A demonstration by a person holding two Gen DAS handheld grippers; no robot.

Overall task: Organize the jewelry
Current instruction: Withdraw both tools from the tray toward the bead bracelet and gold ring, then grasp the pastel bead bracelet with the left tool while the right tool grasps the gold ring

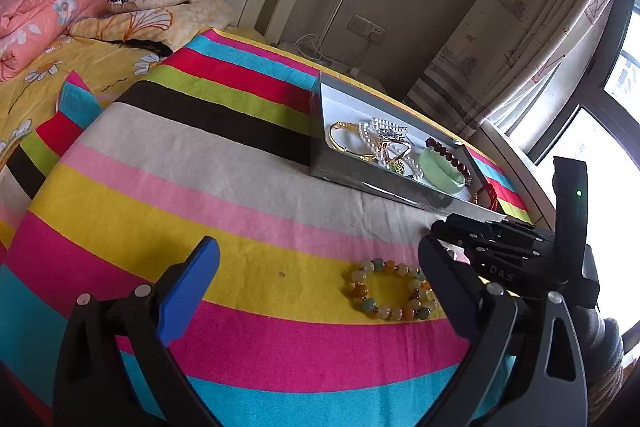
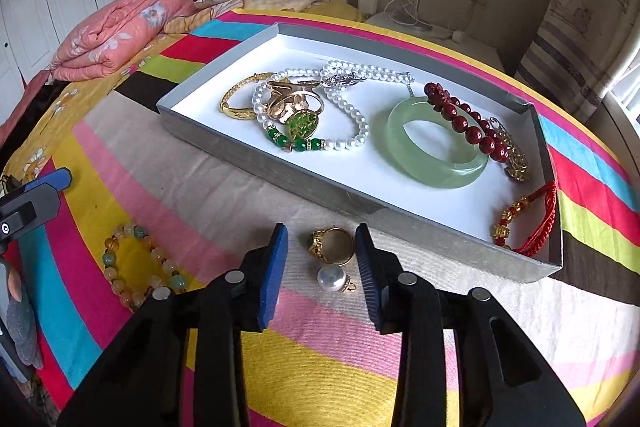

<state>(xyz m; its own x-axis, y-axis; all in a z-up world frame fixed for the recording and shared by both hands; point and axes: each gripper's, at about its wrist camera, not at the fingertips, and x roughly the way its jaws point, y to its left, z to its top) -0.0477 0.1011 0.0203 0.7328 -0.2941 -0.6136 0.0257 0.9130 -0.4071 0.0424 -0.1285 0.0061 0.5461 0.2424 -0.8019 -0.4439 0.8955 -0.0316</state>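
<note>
The work surface is a bed covered by a striped blanket point(image 2: 192, 199); it is soft and will give under downward pressure, so small items may sink slightly into the weave. A shallow grey box point(image 2: 280, 163) with a white floor sits on the blanket and already holds most of the jewelry; its near wall is low but must be cleared on any transfer, and open floor remains toward the near right and far left corners. Inside, the jade bangle point(image 2: 436, 167) is rigid, smooth and likely brittle, so nothing should be dropped onto it. Outside the box, the beaded bracelet point(image 1: 390, 289) lies flat on the yellow stripe, just beside the right-hand finger of the left gripper point(image 1: 320, 287), whose jaws stand wide apart and hold nothing. The bracelet is limp and light; take hold across one section of beads rather than the whole loop. The right gripper point(image 2: 322, 267) is also spread and empty, with the gold ring point(image 2: 334, 245) and the pearl pendant point(image 2: 332, 278) lying between its fingers on the blanket, close to the box wall. The ring is stiff and pinches well across its band; the pearl is round, slippery and prone to squirting out.
</note>
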